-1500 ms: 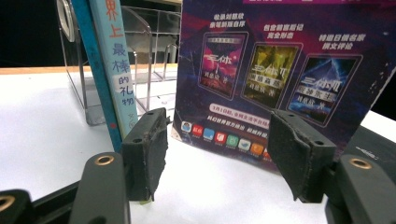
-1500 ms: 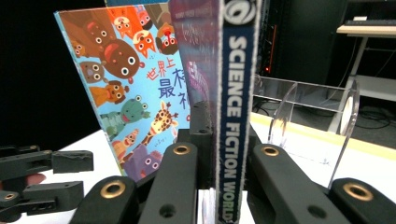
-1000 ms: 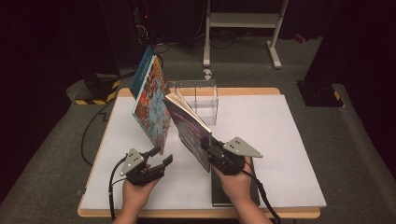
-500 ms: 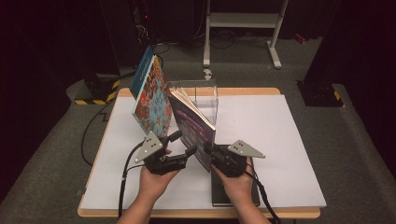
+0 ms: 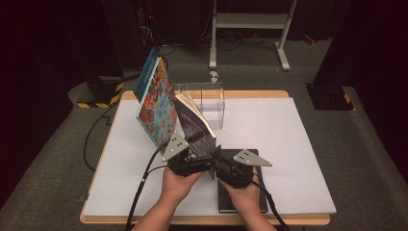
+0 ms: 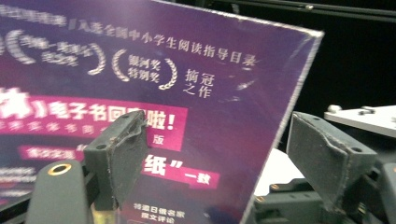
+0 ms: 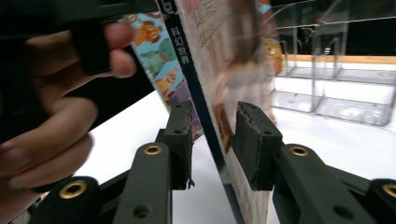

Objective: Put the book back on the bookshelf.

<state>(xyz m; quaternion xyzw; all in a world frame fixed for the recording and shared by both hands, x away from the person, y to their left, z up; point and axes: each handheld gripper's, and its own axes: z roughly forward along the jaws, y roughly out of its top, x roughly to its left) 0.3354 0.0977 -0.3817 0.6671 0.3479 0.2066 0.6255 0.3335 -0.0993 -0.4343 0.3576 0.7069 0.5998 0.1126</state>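
Since a second ago the left gripper (image 5: 204, 155) has crossed from the table's left half to just beside the right gripper (image 5: 217, 163), and its jaws have just been opening. They now stand wide: in the left gripper view one pad (image 6: 119, 151) sits in front of the purple book's (image 6: 154, 107) cover and the other (image 6: 327, 154) lies past its free right edge, neither pressing on it.

At the far left of the stand, the patterned book (image 5: 155, 98) leans steeply, its top tilted toward the table's left rear corner, with bare table (image 5: 120, 159) below and to its left. The purple book (image 5: 196, 127) leans next to it, top edge in the clear acrylic stand (image 5: 211, 103), lower corner down between the two grippers. In the right gripper view the jaws stand close on either side of that book's lower edge (image 7: 212, 135), narrowly apart; whether the pads actually press on it I cannot tell. A black book (image 5: 240, 192) lies flat under the right hand (image 5: 245, 195), touching the table's near edge.

Right of the stand the white surface lies open to its far edge. Grey carpet (image 5: 370, 159) surrounds the table, with a white metal frame (image 5: 250, 21) behind.
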